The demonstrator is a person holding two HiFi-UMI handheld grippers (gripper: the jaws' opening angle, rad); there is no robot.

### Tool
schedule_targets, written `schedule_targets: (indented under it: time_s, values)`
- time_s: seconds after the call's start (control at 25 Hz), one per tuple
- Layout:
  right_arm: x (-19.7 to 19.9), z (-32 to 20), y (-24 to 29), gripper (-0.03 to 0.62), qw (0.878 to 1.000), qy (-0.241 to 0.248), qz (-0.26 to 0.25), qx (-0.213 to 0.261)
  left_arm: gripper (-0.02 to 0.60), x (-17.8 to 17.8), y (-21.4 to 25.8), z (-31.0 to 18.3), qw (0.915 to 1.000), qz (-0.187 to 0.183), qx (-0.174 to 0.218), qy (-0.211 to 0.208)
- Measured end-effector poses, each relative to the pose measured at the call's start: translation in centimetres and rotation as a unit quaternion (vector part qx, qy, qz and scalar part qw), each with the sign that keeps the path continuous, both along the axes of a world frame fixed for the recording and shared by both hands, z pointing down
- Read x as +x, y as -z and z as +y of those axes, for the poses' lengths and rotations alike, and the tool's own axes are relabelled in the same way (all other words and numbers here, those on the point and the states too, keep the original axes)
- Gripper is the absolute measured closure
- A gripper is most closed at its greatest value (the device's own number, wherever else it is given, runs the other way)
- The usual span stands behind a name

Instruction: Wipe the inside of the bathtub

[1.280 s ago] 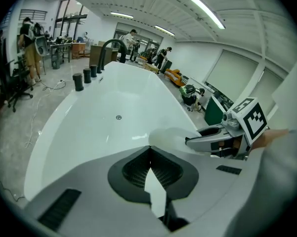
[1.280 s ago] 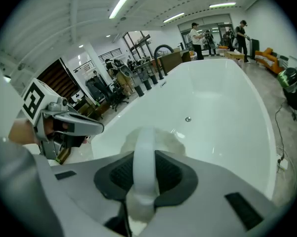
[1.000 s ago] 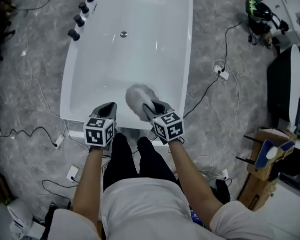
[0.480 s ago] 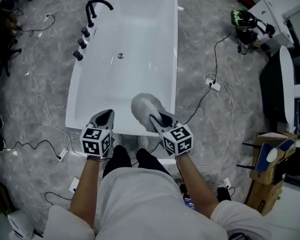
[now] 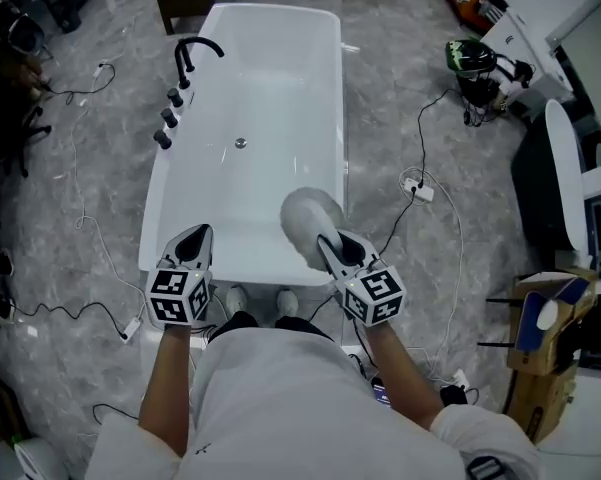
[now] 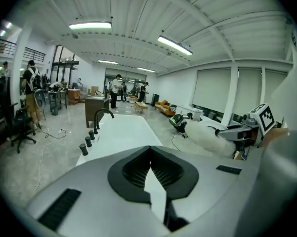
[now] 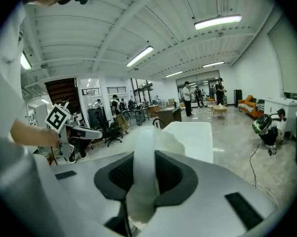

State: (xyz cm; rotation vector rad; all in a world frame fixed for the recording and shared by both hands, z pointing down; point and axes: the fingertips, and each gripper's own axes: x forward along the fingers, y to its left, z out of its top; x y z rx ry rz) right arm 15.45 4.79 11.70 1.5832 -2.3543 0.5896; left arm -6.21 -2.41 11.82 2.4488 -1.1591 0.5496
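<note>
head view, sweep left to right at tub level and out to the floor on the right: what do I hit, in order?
black faucet knobs → tub drain → fluffy white wiper → white power strip on the floor → green helmet. Grippers left out, since they overlap the knobs and the wiper.

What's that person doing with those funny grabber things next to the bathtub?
A person stands at the near end of a white bathtub, holding a gripper in each hand. The right gripper is clamped on a fluffy pale cloth, held over the bathtub's near right corner. The left gripper is shut with nothing in it, near the other corner. I cannot tell if the cloth is touching the bathtub.
</note>
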Motion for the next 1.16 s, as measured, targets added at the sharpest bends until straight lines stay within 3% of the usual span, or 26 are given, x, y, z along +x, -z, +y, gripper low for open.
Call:
schedule_targets:
  time_s: [0.44,1.16]
  values:
    - [1.6,-0.3,2.6,0.499,0.999,-0.026,0.013,0.036,0.571,-1.7,4.1,-1.2,0.9976,0.021,0.06,0.028]
    - [-0.2,-1.1,2.1,0.499,0.999,-0.025,0.02,0.032,0.571,-1.9,3.7,-2.2,0.9976,0.033,0.059,0.014]
